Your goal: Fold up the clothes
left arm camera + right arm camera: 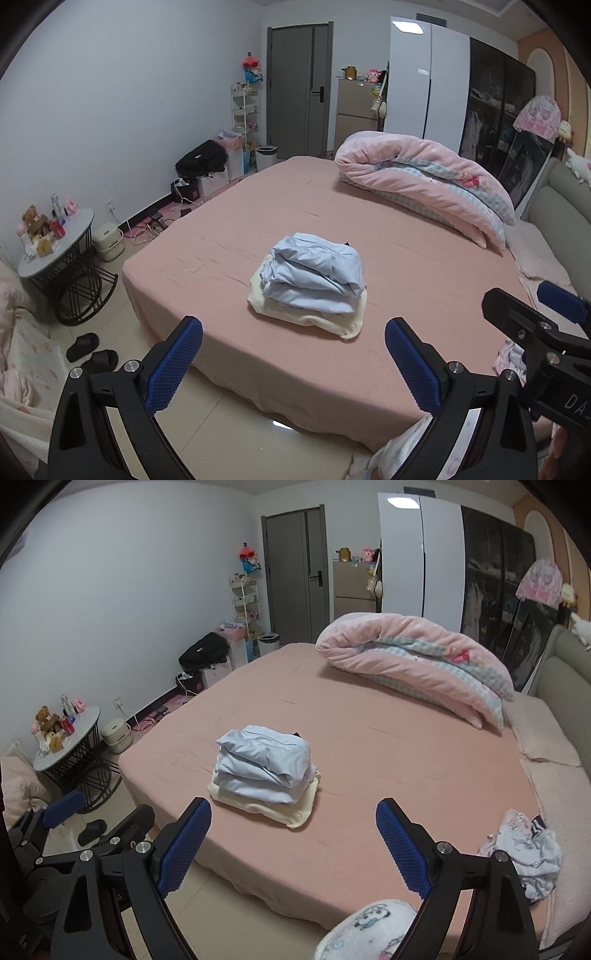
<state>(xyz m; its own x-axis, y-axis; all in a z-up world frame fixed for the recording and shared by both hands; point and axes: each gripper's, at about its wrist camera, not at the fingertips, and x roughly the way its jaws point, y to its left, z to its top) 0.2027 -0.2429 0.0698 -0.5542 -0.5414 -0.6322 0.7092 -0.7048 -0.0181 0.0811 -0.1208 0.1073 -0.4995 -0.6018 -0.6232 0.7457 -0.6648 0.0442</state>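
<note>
Blue-padded left tongs (293,363): spread wide, empty.
Right tongs (293,845): spread wide, empty.
Folded stack (264,771): frame centre, on pink bed (388,760).
Crumpled garment (524,853): lower right, partly hidden behind a tong arm.

folded clothes (265,773) stacked on bed (388,753)

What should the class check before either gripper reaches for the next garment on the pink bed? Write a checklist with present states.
1. Left gripper open, empty: ok.
2. Right gripper open, empty: ok.
3. Folded pale-blue garment stacked on folded cream garment: ok.
4. Crumpled white patterned garment unfolded at bed edge: not ok.
5. Pink bed sheet bare beside stack: ok.
6. More clothes waiting: cannot tell.
</note>
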